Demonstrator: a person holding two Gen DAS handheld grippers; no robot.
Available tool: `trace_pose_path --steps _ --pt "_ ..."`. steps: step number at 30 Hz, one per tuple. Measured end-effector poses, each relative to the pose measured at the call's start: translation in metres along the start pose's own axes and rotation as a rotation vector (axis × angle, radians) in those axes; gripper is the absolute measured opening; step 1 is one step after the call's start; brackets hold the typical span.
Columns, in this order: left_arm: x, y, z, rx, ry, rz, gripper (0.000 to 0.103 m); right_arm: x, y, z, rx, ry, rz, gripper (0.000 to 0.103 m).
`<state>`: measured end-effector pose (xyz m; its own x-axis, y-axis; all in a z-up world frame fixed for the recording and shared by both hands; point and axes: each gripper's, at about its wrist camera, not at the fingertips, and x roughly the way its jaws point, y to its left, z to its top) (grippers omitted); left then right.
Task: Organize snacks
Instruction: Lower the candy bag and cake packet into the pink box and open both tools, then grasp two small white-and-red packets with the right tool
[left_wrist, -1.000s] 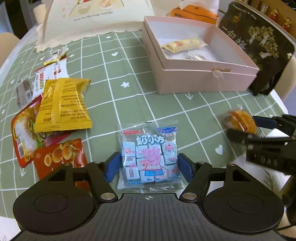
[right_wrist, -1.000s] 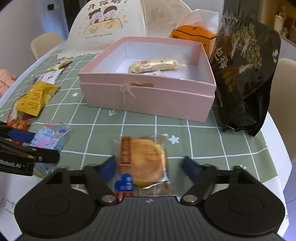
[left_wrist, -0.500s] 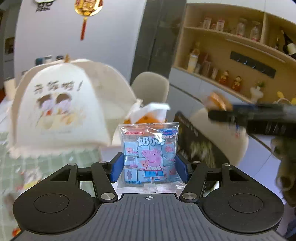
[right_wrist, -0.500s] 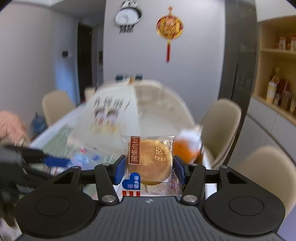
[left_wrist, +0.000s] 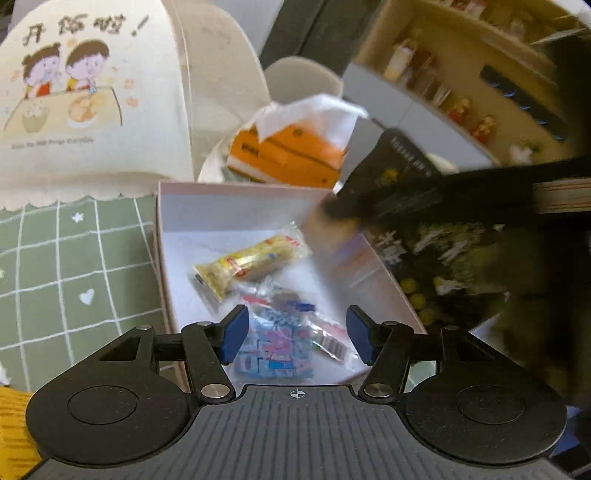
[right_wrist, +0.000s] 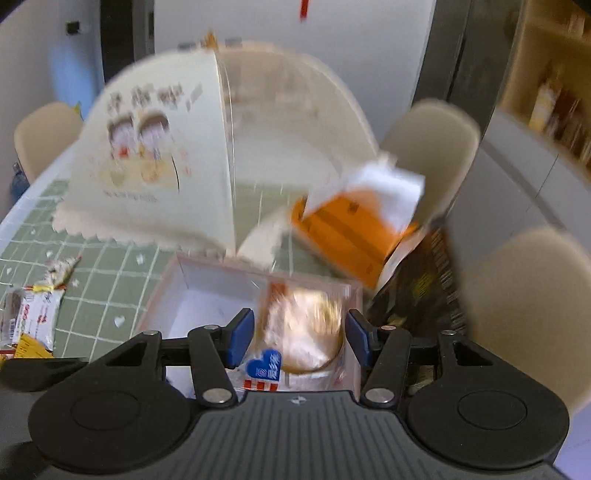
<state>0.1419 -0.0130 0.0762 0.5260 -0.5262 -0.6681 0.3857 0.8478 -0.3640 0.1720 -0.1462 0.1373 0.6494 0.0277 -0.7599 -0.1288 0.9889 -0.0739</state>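
The pink box (left_wrist: 162, 258) stands open on the green checked tablecloth. In it lie a yellow wrapped bar (left_wrist: 251, 266) and a small clear wrapper. My left gripper (left_wrist: 293, 332) is open over the box's near end, and the blue Peppa Pig candy bag (left_wrist: 275, 349) lies loose below its blue pads. My right gripper (right_wrist: 299, 336) is over the same box (right_wrist: 184, 280), its pads wider than the round pastry pack (right_wrist: 303, 332), which is blurred between them. The right gripper also shows as a dark blur in the left wrist view (left_wrist: 424, 199).
A cream mesh food cover (left_wrist: 85, 96) stands behind the box. An orange tissue box (left_wrist: 288, 151) and a black snack bag (left_wrist: 436, 258) sit at the back right. Loose snack packs (right_wrist: 29, 317) lie on the cloth at the left. Beige chairs (right_wrist: 524, 306) surround the table.
Both grippers lifted their packs off the table, carried them over the pink box and opened. The Peppa Pig bag now lies in the box; the pastry pack is loose between the right pads.
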Motion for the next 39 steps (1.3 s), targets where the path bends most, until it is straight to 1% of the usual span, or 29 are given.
trace_pose_path --steps 1,2,4,5,7,8,9,11,13,14,15,16,18,21,23,24,25,26,27,28,30,32,35,37,39 --pt "-0.009 0.001 -0.002 0.009 -0.011 0.005 0.064 0.010 0.002 -0.001 0.012 0.035 -0.004 0.058" --pt "-0.021 0.005 -0.005 0.009 -0.033 0.017 0.064 0.014 0.008 -0.001 0.012 0.043 -0.026 0.058" --pt "-0.042 0.012 -0.008 -0.028 -0.068 0.032 0.064 0.010 0.024 -0.002 -0.035 0.002 -0.051 0.058" --pt "-0.056 0.022 -0.014 -0.062 -0.086 0.052 0.064 0.007 0.036 0.000 -0.066 -0.022 -0.035 0.061" --pt "-0.082 0.044 -0.027 -0.132 -0.113 0.125 0.064 0.000 0.063 0.006 -0.108 -0.049 0.049 0.078" --pt "-0.095 0.058 -0.037 -0.176 -0.119 0.181 0.064 -0.001 0.081 0.011 -0.123 -0.050 0.115 0.080" --pt "-0.103 0.068 -0.043 -0.205 -0.122 0.224 0.064 0.001 0.096 0.017 -0.130 -0.041 0.171 0.081" --pt "-0.121 0.094 -0.058 -0.269 -0.127 0.306 0.064 0.010 0.131 0.029 -0.126 0.010 0.298 0.081" --pt "-0.136 0.117 -0.067 -0.333 -0.119 0.335 0.064 0.031 0.167 0.041 -0.087 0.084 0.410 0.081" --pt "-0.144 0.127 -0.072 -0.360 -0.120 0.338 0.064 0.043 0.185 0.046 -0.072 0.112 0.442 0.081" --pt "-0.151 0.136 -0.076 -0.375 -0.123 0.342 0.064 0.053 0.202 0.048 -0.067 0.129 0.453 0.081" --pt "-0.158 0.143 -0.079 -0.383 -0.124 0.347 0.064 0.067 0.219 0.054 -0.070 0.143 0.450 0.081" --pt "-0.174 0.157 -0.091 -0.405 -0.127 0.353 0.064 0.095 0.255 0.060 -0.109 0.150 0.410 0.081" --pt "-0.188 0.177 -0.106 -0.447 -0.138 0.360 0.064 0.125 0.304 0.058 -0.259 0.138 0.295 0.081" --pt "-0.194 0.189 -0.111 -0.468 -0.140 0.367 0.064 0.136 0.323 0.050 -0.354 0.154 0.246 0.080" --pt "-0.195 0.195 -0.112 -0.475 -0.139 0.369 0.064 0.136 0.325 0.047 -0.369 0.153 0.240 0.074" --pt "-0.198 0.198 -0.113 -0.481 -0.137 0.368 0.064 0.132 0.324 0.045 -0.361 0.149 0.252 0.064" --pt "-0.198 0.201 -0.113 -0.486 -0.136 0.366 0.064 0.127 0.318 0.044 -0.350 0.167 0.276 0.057" --pt "-0.198 0.203 -0.114 -0.492 -0.134 0.361 0.064 0.121 0.312 0.045 -0.335 0.178 0.300 0.056" --pt "-0.198 0.202 -0.114 -0.494 -0.130 0.351 0.064 0.110 0.302 0.044 -0.317 0.171 0.322 0.055" --pt "-0.194 0.197 -0.111 -0.475 -0.116 0.315 0.064 0.086 0.284 0.039 -0.311 0.135 0.352 0.055" --pt "-0.187 0.187 -0.108 -0.432 -0.085 0.271 0.064 0.057 0.261 0.030 -0.322 0.089 0.356 0.055" --pt "-0.176 0.165 -0.106 -0.355 -0.033 0.217 0.064 0.022 0.228 0.013 -0.309 0.051 0.390 0.055" --pt "-0.168 0.156 -0.103 -0.333 -0.024 0.211 0.064 0.001 0.204 -0.003 -0.287 0.041 0.409 0.055" --pt "-0.165 0.154 -0.096 -0.353 -0.045 0.225 0.064 -0.020 0.178 -0.025 -0.256 0.039 0.413 0.055"
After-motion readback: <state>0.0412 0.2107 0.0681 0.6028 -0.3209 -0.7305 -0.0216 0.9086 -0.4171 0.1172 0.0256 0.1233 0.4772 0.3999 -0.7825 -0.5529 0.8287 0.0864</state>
